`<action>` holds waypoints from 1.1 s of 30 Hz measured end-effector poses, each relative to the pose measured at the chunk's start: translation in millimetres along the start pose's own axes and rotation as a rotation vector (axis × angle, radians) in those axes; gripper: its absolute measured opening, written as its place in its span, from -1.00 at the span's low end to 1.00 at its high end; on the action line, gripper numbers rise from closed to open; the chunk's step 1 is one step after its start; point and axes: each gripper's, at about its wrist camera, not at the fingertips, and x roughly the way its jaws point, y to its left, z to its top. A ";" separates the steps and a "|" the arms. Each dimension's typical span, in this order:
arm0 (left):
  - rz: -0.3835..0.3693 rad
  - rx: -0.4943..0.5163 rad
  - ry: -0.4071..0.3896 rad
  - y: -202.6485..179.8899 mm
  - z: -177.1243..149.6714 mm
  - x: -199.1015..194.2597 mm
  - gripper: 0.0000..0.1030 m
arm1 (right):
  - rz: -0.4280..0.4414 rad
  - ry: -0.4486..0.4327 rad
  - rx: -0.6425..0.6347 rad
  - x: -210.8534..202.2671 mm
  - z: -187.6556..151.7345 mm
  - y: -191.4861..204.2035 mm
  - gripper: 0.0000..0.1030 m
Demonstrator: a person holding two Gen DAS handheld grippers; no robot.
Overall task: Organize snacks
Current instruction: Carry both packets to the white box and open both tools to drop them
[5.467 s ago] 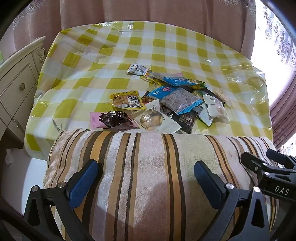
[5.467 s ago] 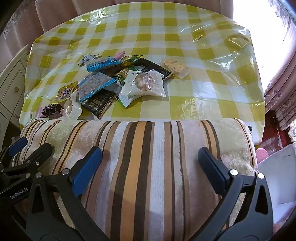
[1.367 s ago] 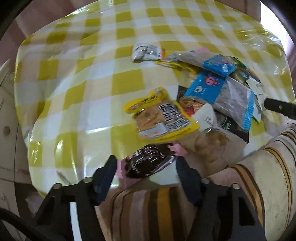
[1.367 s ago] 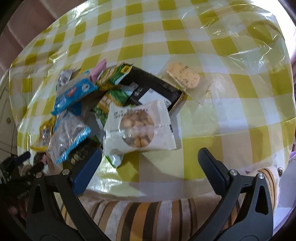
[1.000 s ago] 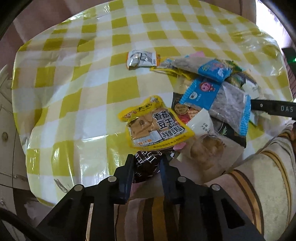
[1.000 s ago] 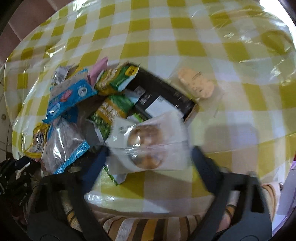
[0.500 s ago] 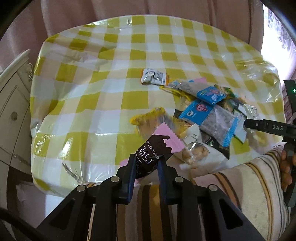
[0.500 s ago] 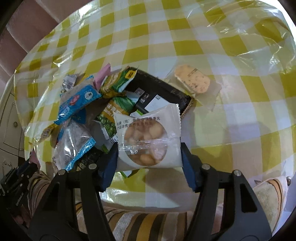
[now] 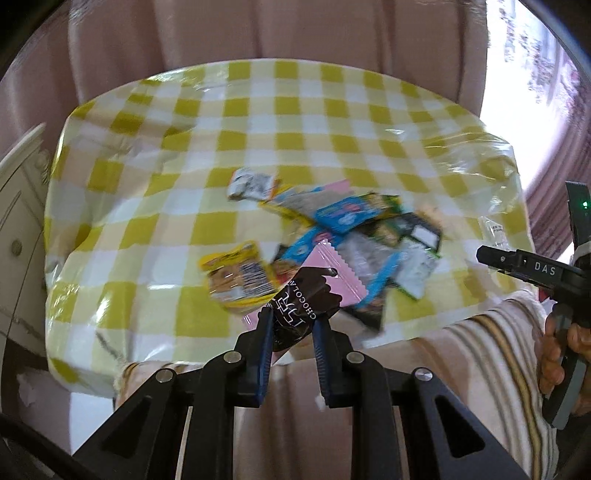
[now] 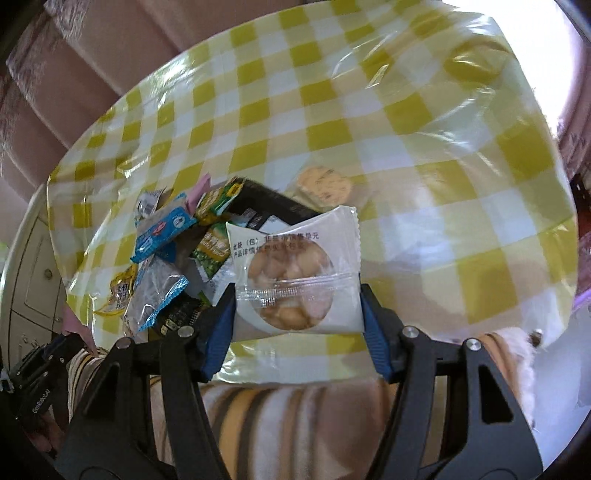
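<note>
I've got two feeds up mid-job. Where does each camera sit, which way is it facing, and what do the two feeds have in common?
Left wrist: on the left gripper, looking down along its fingers at the checked table; jaws shut on a chocolate packet; the other hand shows at right.
Right wrist: on the right gripper, looking down at the same table; jaws closed on a white biscuit packet; the left gripper shows bottom left.
Shared: the snack pile, the striped cushion, the pink curtains.

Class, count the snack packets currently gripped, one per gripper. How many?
2: the chocolate packet in the left gripper; the white biscuit packet in the right gripper.
</note>
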 end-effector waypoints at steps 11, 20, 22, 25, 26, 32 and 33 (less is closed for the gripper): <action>-0.196 0.150 -0.046 -107.5 21.5 -7.5 -0.59 | -0.145 -0.086 0.064 -58.9 -14.2 -80.4 0.28; -0.437 0.283 -0.018 -220.1 21.3 -3.5 -0.59 | -0.308 -0.086 0.172 -91.9 -42.7 -169.0 0.28; -0.491 0.309 0.004 -245.2 18.3 -0.6 -0.59 | -0.343 -0.075 0.198 -95.1 -49.5 -187.5 0.28; -0.552 0.346 0.035 -278.3 11.9 4.1 -0.59 | -0.394 -0.062 0.225 -98.6 -57.6 -209.4 0.28; -0.572 0.355 0.048 -287.9 9.9 5.6 -0.59 | -0.410 -0.056 0.235 -100.0 -61.9 -218.3 0.28; -0.654 0.392 0.135 -331.0 -4.0 17.5 -0.57 | -0.478 -0.028 0.274 -104.1 -75.2 -245.9 0.35; -0.665 0.392 0.148 -336.0 -6.2 19.9 -0.54 | -0.483 -0.027 0.280 -105.1 -77.5 -250.1 0.40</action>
